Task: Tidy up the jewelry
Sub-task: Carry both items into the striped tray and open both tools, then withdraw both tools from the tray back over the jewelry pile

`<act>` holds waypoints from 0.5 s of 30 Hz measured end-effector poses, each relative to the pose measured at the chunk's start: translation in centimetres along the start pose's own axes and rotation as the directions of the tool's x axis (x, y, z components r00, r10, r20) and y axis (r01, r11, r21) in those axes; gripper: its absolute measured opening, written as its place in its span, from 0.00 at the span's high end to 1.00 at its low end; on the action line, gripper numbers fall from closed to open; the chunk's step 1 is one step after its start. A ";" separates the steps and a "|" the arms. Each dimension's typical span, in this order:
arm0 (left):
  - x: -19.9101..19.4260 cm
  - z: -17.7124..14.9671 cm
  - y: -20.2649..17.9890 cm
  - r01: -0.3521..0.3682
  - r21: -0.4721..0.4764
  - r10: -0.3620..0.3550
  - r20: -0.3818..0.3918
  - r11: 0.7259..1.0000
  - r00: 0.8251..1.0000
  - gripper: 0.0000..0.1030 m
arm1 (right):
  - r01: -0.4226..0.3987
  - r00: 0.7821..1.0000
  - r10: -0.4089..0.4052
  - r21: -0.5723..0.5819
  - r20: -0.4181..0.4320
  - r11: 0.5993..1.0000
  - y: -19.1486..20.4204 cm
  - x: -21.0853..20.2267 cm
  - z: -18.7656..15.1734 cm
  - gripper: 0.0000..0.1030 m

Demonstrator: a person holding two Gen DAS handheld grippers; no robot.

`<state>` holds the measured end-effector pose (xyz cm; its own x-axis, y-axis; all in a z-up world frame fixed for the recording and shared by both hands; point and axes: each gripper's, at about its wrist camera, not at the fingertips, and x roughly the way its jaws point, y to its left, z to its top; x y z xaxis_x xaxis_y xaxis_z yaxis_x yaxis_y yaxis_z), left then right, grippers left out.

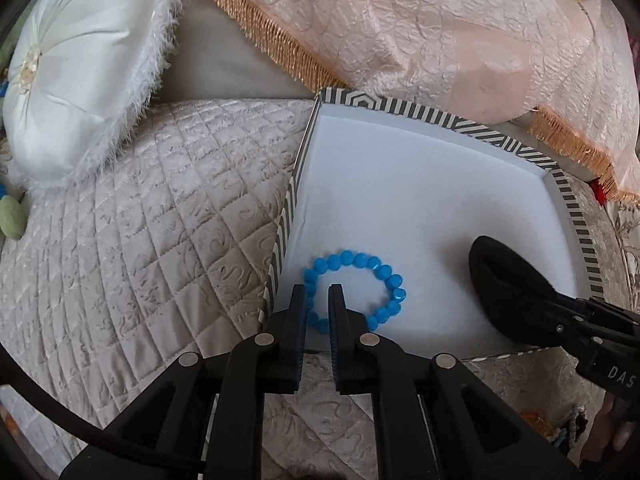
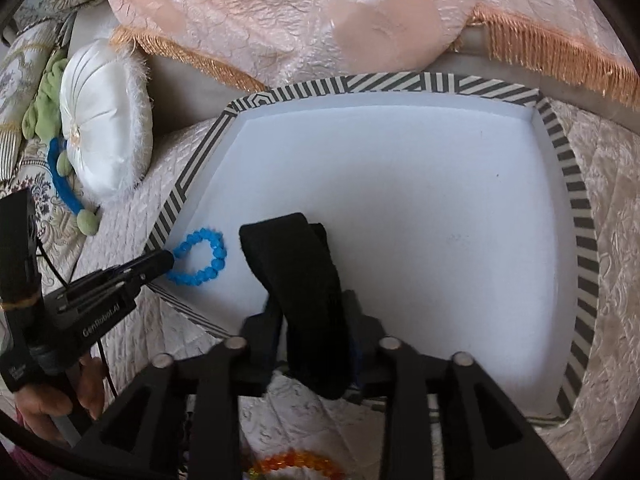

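Observation:
A blue bead bracelet point(image 1: 385, 273) lies on the white foam at the near left corner of a tray with a black-and-white striped rim point(image 1: 440, 117). My left gripper point(image 1: 317, 307) is shut on the bracelet's near left beads, just inside the rim. From the right wrist, the same gripper point(image 2: 162, 263) meets the bracelet point(image 2: 218, 253) at the tray's point(image 2: 400, 80) left edge. A black fabric band point(image 2: 296, 276) stands between the fingers of my right gripper point(image 2: 312, 304). Its jaws are open, with a light gap beside the band. The band point(image 1: 500, 280) hangs over the tray's near right part.
The tray rests on a quilted beige bedspread point(image 1: 140, 240). A white round cushion point(image 1: 80, 80) lies to the left and a peach fringed cloth point(image 1: 440, 20) hangs behind the tray. An orange bead bracelet point(image 2: 296, 466) shows at the bottom. A hand point(image 2: 48, 400) grips the left tool.

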<state>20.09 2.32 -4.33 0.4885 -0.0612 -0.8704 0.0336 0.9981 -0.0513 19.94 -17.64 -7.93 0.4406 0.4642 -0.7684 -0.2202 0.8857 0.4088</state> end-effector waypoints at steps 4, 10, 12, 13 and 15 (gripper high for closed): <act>-1.4 0.0 -0.5 -0.017 0.019 0.016 0.025 1.000 1.000 0.94 | 0.028 0.999 -0.026 -0.042 0.039 0.999 0.5 -1.7 -0.4 0.63; -4.2 -1.2 -1.1 -0.108 -0.008 0.108 0.131 0.994 0.986 0.94 | 0.031 0.994 -0.028 -0.025 0.103 0.999 0.3 -6.0 -1.4 0.56; -5.3 -1.9 -1.5 -0.116 -0.009 0.116 0.147 0.993 0.982 0.94 | 0.036 0.992 -0.033 -0.022 0.123 0.999 0.2 -7.6 -2.0 0.55; -5.8 -2.3 -1.7 -0.121 -0.009 0.121 0.155 0.993 0.980 0.94 | 0.038 0.991 -0.035 -0.022 0.130 0.999 0.2 -8.1 -2.2 0.54; -6.8 -3.1 -2.1 -0.132 -0.011 0.132 0.167 0.991 0.977 0.94 | 0.047 0.988 -0.043 -0.021 0.150 0.999 0.2 -9.5 -3.0 0.52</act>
<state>14.00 0.70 0.15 0.6277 0.0710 -0.7752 -0.0404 0.9975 0.0586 13.12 -21.85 -1.97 0.5749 0.4189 -0.7028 -0.2177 0.9064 0.3621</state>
